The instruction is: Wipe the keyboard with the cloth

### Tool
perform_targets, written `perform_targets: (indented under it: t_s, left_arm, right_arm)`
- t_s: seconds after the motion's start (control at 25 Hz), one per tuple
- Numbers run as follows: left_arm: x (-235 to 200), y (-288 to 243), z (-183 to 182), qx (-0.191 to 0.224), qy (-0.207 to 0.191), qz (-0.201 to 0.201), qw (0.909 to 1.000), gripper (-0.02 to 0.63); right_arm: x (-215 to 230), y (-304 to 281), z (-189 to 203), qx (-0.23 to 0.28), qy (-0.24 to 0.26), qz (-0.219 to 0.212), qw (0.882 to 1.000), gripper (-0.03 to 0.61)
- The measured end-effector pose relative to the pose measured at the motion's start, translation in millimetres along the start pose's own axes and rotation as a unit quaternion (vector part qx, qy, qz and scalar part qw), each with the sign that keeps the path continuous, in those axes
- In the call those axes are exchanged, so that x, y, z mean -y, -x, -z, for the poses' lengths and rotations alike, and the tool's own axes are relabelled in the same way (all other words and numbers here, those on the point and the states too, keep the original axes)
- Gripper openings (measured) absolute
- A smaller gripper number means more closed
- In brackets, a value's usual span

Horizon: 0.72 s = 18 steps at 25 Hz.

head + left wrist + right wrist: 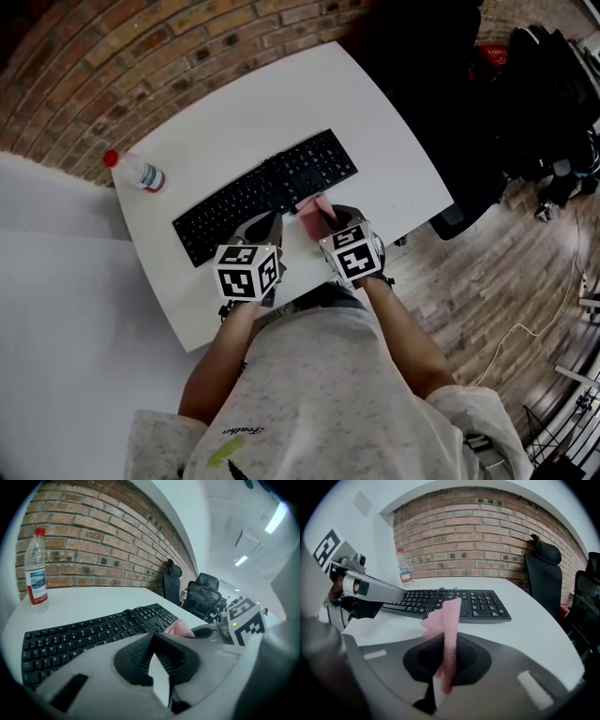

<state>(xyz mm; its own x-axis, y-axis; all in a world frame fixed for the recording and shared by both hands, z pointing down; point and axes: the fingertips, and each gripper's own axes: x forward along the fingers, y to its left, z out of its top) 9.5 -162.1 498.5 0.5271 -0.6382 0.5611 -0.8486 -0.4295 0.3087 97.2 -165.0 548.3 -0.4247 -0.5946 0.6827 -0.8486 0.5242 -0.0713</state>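
A black keyboard (pixel 267 192) lies slantwise on the white table (pixel 375 112). My right gripper (pixel 328 217) is shut on a pink cloth (pixel 312 212), held just over the keyboard's near edge towards its right half. In the right gripper view the cloth (pixel 445 616) stands up between the jaws of the right gripper (pixel 449 639), in front of the keyboard (pixel 478 603). My left gripper (pixel 265 225) hovers beside it, at the keyboard's near edge. In the left gripper view the left gripper (pixel 154 637) is shut and holds nothing, with the keyboard (pixel 84 634) and the cloth (pixel 178 629) beyond it.
A clear water bottle (pixel 139 172) with a red cap stands at the table's far left corner. Black office chairs (pixel 546 573) and dark bags (pixel 544 94) stand past the table's right side. A brick wall (pixel 103 550) runs behind the table.
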Motion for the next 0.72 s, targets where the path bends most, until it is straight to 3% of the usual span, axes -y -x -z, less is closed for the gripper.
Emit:
perform_targets:
  t_s: [0.72]
  left_arm:
    - [22, -37, -21, -0.002, -0.013, 0.018, 0.9997, -0.005]
  right_arm:
    - [55, 6, 3, -0.003, -0.02, 0.028, 0.999, 0.021]
